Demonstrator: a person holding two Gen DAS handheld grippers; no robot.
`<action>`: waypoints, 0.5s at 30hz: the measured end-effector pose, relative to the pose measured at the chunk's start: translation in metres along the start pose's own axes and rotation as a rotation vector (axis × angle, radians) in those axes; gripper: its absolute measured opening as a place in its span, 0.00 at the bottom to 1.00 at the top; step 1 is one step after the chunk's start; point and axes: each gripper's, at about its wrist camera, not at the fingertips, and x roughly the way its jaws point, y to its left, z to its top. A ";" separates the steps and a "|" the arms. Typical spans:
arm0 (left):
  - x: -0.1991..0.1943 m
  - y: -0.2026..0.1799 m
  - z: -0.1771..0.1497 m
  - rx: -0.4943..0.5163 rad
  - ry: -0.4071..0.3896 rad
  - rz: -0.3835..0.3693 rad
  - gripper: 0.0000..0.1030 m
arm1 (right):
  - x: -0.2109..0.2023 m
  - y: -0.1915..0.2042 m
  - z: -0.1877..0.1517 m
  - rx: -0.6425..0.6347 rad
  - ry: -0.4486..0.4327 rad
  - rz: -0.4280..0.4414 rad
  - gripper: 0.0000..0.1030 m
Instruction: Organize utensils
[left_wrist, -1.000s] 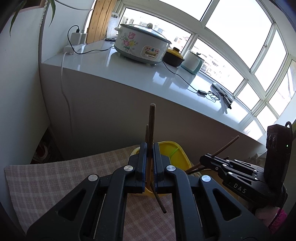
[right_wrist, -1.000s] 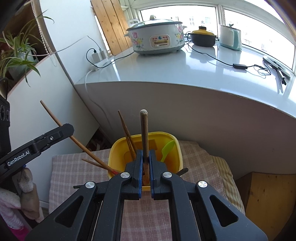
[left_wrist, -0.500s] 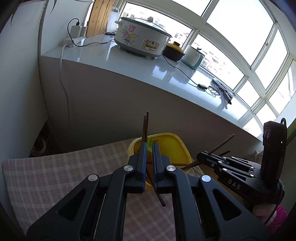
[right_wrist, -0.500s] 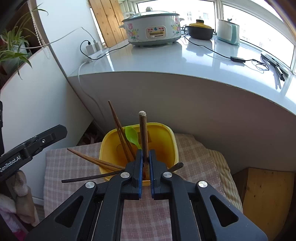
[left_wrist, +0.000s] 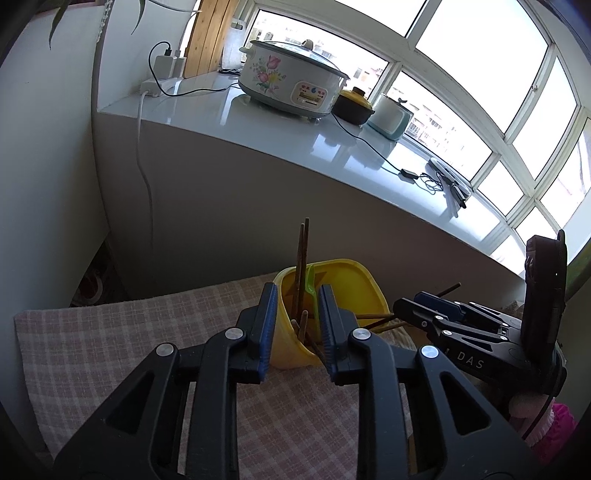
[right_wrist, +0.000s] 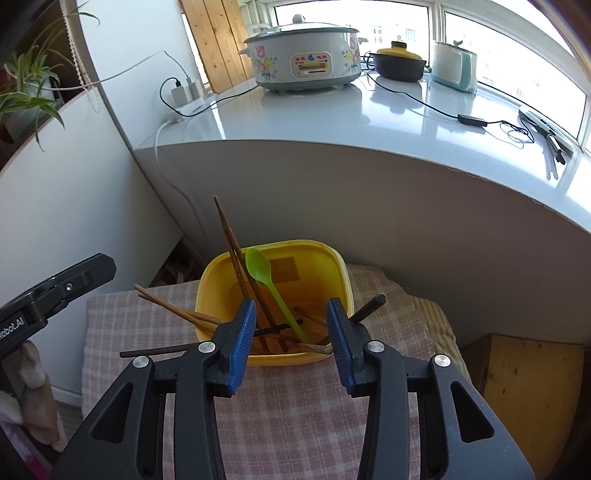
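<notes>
Yellow tub (right_wrist: 334, 275): stands on a checked cloth (right_wrist: 314, 413) just below a white counter (right_wrist: 369, 122), near each gripper's fingertips.

Contents, right wrist view only: green spoon (right_wrist: 269, 280) leaning inside; brown chopsticks (right_wrist: 240, 266) upright at the left wall; more sticks lying across the floor and over the near-left rim; one dark handle (right_wrist: 369, 306) over the right rim.

Left wrist view only: tub from the side, with the right gripper (left_wrist: 428, 308) at its right.

Left gripper (left_wrist: 295, 325): jaws opening, slightly apart, nothing pressed; chopsticks seen beyond the gap.

Right gripper (right_wrist: 291, 339): jaws opening, wider apart, gripping nothing, poised above the tub's near rim.
</notes>
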 end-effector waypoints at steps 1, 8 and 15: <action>-0.002 0.001 0.000 -0.004 -0.003 0.000 0.23 | 0.000 0.000 0.000 0.001 0.000 -0.001 0.39; -0.014 0.003 -0.003 -0.008 -0.028 0.007 0.28 | -0.005 -0.002 -0.001 0.012 -0.005 -0.008 0.40; -0.031 -0.002 -0.008 0.021 -0.059 0.022 0.35 | -0.019 -0.001 -0.002 0.021 -0.036 -0.014 0.45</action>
